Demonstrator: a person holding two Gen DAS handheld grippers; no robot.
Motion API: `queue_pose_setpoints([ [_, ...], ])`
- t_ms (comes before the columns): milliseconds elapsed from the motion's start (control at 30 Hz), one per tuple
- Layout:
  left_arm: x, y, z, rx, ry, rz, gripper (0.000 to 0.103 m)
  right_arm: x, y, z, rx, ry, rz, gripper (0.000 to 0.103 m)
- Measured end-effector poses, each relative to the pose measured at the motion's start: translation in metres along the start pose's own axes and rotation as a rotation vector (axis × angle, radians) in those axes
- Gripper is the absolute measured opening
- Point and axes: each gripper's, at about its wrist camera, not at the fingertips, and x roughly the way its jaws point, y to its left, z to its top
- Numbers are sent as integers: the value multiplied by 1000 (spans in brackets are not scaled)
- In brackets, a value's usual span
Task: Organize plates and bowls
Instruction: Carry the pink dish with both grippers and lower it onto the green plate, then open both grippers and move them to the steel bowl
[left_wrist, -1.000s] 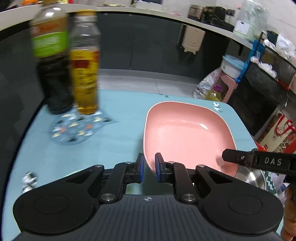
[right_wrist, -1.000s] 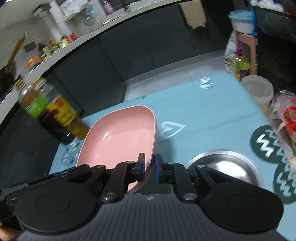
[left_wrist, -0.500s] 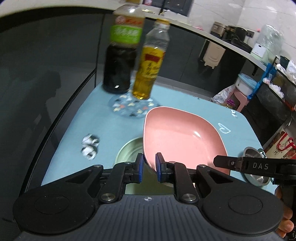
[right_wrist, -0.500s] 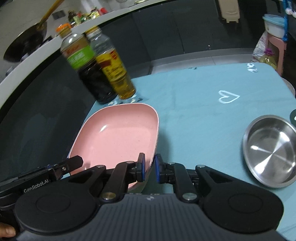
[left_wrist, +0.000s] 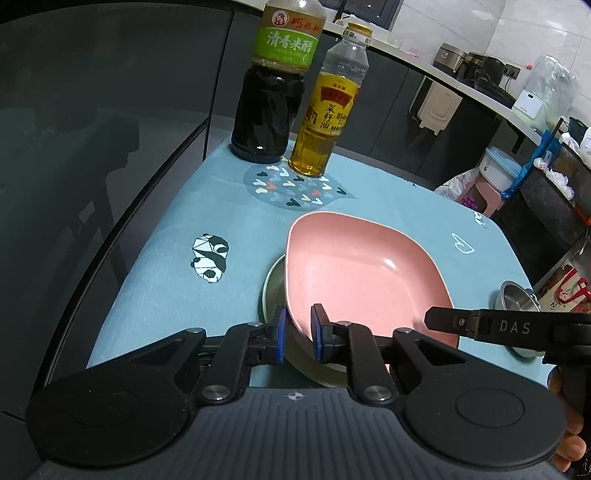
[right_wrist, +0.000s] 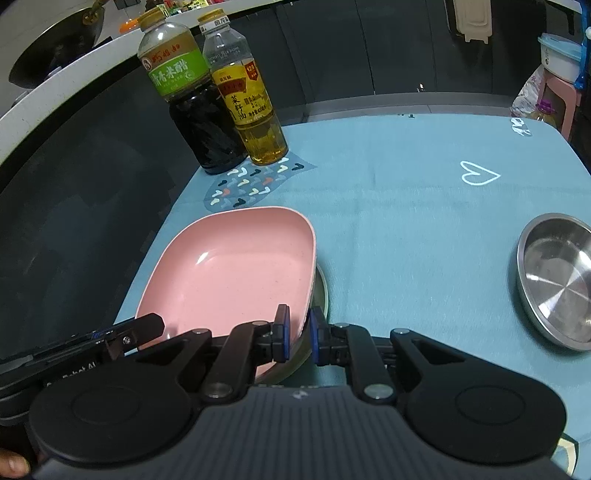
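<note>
A pink squarish plate (left_wrist: 362, 280) (right_wrist: 236, 273) lies over a steel plate (left_wrist: 272, 291) (right_wrist: 320, 291) on the blue tablecloth. My left gripper (left_wrist: 297, 332) is shut on the pink plate's near left rim. My right gripper (right_wrist: 297, 334) is shut on its near right rim. Each gripper shows in the other's view: the right one (left_wrist: 480, 325), the left one (right_wrist: 110, 339). A second steel bowl (right_wrist: 557, 284) (left_wrist: 517, 295) sits on the cloth to the right.
A dark vinegar bottle (left_wrist: 273, 92) (right_wrist: 195, 110) and a yellow oil bottle (left_wrist: 328, 110) (right_wrist: 251, 107) stand at the table's far left corner. The table's left edge (left_wrist: 147, 221) drops to dark floor. Kitchen counters and bins lie beyond.
Both grippers carried the pink plate leftward across the table and lowered it over the steel plate. The bottles now look nearer and sharper.
</note>
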Motion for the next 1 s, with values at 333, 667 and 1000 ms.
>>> queue_pose_setpoints([
  [333, 8, 0, -6, 12, 12, 16, 13, 11, 1, -3, 0, 17, -15, 5],
  [667, 11, 3, -6, 7, 13, 26, 13, 13, 2, -5, -14, 8, -18, 6],
  [1000, -3, 4, -1, -25, -29, 60, 17, -8, -11, -4, 24, -40, -14, 6],
])
